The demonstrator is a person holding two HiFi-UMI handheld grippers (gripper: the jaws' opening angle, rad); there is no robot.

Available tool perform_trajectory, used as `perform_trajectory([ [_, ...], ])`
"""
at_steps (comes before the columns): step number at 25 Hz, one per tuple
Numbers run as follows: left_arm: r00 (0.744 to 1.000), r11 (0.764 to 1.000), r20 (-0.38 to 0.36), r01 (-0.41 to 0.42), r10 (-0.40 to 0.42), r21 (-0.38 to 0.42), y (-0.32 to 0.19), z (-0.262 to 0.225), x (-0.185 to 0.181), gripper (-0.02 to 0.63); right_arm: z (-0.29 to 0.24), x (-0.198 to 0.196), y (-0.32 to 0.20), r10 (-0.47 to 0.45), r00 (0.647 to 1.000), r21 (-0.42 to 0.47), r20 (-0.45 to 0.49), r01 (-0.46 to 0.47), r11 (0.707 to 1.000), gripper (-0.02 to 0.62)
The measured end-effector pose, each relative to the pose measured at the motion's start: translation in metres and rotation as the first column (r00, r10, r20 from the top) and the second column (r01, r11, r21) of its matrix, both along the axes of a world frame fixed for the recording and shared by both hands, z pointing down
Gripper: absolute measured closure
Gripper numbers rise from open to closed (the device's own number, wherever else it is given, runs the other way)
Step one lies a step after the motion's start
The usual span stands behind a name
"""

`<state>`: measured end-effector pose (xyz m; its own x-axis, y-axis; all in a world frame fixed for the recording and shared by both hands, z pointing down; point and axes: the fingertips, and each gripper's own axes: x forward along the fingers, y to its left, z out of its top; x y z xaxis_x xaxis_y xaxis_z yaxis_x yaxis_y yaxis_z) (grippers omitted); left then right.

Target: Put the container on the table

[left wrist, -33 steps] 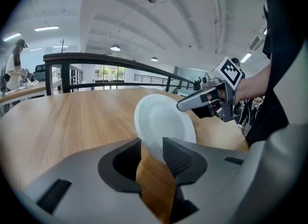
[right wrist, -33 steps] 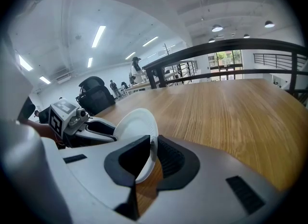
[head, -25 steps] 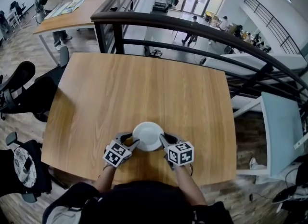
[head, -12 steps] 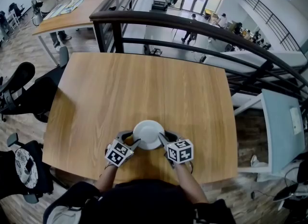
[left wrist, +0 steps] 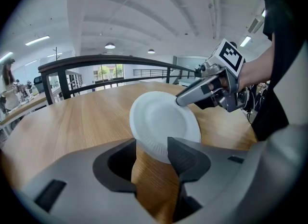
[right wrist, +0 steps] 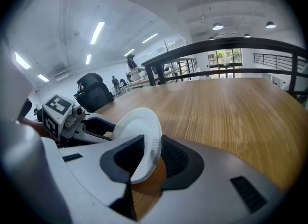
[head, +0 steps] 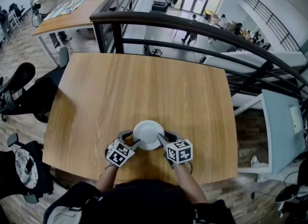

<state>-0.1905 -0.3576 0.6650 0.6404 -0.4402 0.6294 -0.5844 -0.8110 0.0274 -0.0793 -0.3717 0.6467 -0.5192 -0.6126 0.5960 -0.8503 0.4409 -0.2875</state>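
Observation:
The container is a white paper plate [head: 148,134] just over the wooden table [head: 144,83] near its front edge. My left gripper [head: 135,143] is at the plate's left rim and my right gripper [head: 161,141] at its right rim. In the left gripper view the plate's [left wrist: 163,122] near rim lies between my left gripper's [left wrist: 151,148] jaws. These are opening, with gaps on both sides of the rim. In the right gripper view my right gripper [right wrist: 151,151] is shut on the plate's [right wrist: 139,131] tilted rim.
A black railing [head: 192,25] runs behind the table's far edge, with a lower floor beyond it. Black office chairs [head: 19,93] stand to the left. Another table [head: 72,11] with a person at it is at the back left.
The left gripper's marker cube has rolled slightly. The plate and the right gripper have stayed where they were.

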Motion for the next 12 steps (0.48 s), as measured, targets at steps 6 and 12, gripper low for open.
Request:
perform_trajectory([
  [6,1.0,1.0,0.012,0.003,-0.002,-0.021,0.001,0.0049,-0.0024,0.399,0.0015,-0.0009,-0.0006,0.007,1.0,0.0,0.006,-0.007,1.0,0.477],
  [12,1.0,1.0,0.024,0.004,-0.003,-0.023,0.0016,0.006,-0.003,0.394,0.0013,-0.0008,-0.0005,0.013,1.0,-0.003,0.013,-0.012,1.0,0.477],
])
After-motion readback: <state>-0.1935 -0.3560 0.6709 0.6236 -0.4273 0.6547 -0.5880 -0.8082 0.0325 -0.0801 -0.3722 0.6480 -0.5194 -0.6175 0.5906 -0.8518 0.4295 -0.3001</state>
